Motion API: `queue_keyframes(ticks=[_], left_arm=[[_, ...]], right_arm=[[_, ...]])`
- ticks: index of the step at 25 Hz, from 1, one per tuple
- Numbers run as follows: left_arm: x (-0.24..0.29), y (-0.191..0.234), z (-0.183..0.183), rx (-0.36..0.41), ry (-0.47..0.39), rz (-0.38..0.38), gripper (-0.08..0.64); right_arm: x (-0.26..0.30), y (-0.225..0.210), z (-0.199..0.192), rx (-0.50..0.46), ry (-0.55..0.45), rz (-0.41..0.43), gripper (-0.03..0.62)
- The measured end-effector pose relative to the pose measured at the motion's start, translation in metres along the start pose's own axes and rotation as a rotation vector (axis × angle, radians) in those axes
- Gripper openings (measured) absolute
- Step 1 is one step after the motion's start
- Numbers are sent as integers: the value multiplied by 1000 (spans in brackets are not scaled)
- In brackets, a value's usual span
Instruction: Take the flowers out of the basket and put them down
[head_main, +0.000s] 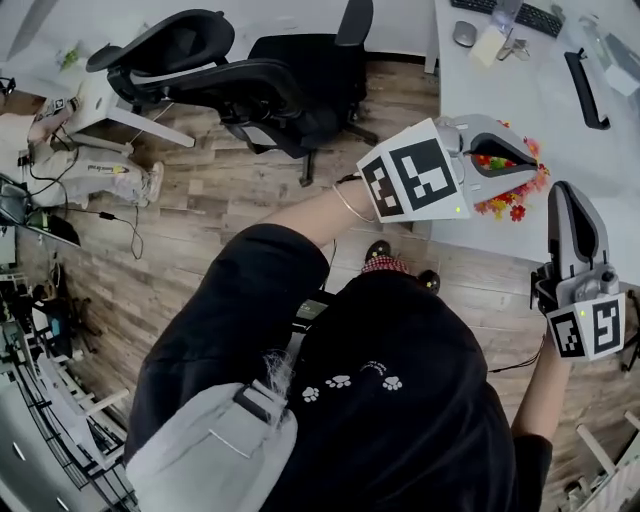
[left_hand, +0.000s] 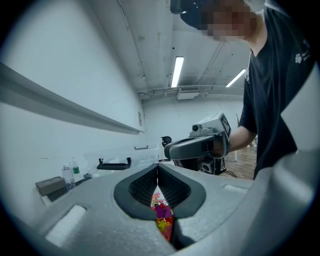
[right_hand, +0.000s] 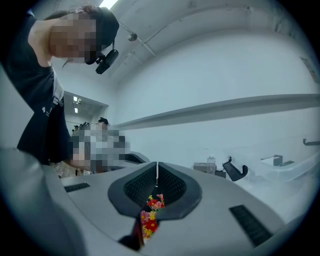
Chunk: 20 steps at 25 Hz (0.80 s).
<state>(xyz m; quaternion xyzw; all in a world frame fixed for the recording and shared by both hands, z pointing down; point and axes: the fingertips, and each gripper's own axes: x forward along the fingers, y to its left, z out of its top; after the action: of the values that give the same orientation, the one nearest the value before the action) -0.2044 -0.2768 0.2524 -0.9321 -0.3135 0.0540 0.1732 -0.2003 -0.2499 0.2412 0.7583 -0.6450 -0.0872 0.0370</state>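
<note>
While the flowers (head_main: 510, 203) lie at the near edge of the white bench (head_main: 520, 95), toward 3 o'clock in the head view, the left gripper (head_main: 528, 160) is held over them. Its marker cube is turned toward 9 o'clock and its tongs are pointed toward 3 o'clock. Red, yellow and pink blooms are seen below its grey body, and a few are seen through its dark opening. The right gripper (head_main: 562, 190) is held at 4 o'clock from the flowers, just off the bench edge, with its tongs pointed toward 12 o'clock and their tip near the blooms.

In the left gripper view the tongs of the left gripper (left_hand: 158, 167) are shown closed, the tips pressed together in a thin line. The flowers (left_hand: 162, 216) are seen only through the slit lower down, beyond the tongs, and nothing is seen pinched at the tips. The right gripper (left_hand: 170, 150) is seen past them toward 1 o'clock, carried in a hand.

In the right gripper view the tongs of the right gripper (right_hand: 157, 165) are likewise closed tip to tip, and the flowers (right_hand: 150, 218) are seen through the gap beneath the tips, at 6 o'clock.

Two black office chairs (head_main: 250, 80) are seen on the wooden floor (head_main: 200, 220) toward 11 o'clock. A keyboard (head_main: 528, 15) and a mouse (head_main: 463, 33) are seen on the bench toward 1 o'clock.
</note>
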Motion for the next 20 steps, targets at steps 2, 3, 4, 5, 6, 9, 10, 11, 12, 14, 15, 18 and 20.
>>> queue_keyframes(ticks=[2, 3, 4, 5, 6, 9, 10, 11, 12, 14, 15, 18, 20], left_arm=[[0, -1, -2, -6, 1, -1, 8], [0, -1, -2, -10, 1, -2, 6], [0, -2, -2, -13, 0, -2, 7], [0, -2, -2, -15, 2, -1, 7], [0, -2, -3, -14, 5, 1, 8], [-1, 0, -4, -13, 11, 15, 6], [-2, 2, -4, -19, 9, 21, 7], [-3, 3, -4, -25, 8, 25, 7], [-4, 3, -5, -30, 9, 28, 8], [-5, 3, -8, -38, 14, 31, 7], [-6, 3, -10, -42, 16, 32, 8], [-8, 1, -11, -40, 16, 38, 8], [-8, 0, -11, -37, 15, 38, 7]], right_arm=[[1, 2, -2, 1, 5, 2, 18], [1, 3, -3, 2, 9, 3, 18], [1, 4, -4, 4, 13, 4, 18], [2, 6, -5, 8, 16, 5, 18], [2, 7, -7, 12, 18, 7, 18], [4, 12, -11, 9, 16, 10, 18], [4, 14, -11, 2, 9, 8, 18], [3, 15, -9, -5, -1, 5, 18], [2, 16, -8, -8, -11, 3, 18], [1, 18, -8, -7, -17, 6, 18], [2, 19, -9, -7, -11, 7, 18], [2, 21, -12, -14, 1, 5, 18], [1, 22, -14, -15, 1, 1, 20]])
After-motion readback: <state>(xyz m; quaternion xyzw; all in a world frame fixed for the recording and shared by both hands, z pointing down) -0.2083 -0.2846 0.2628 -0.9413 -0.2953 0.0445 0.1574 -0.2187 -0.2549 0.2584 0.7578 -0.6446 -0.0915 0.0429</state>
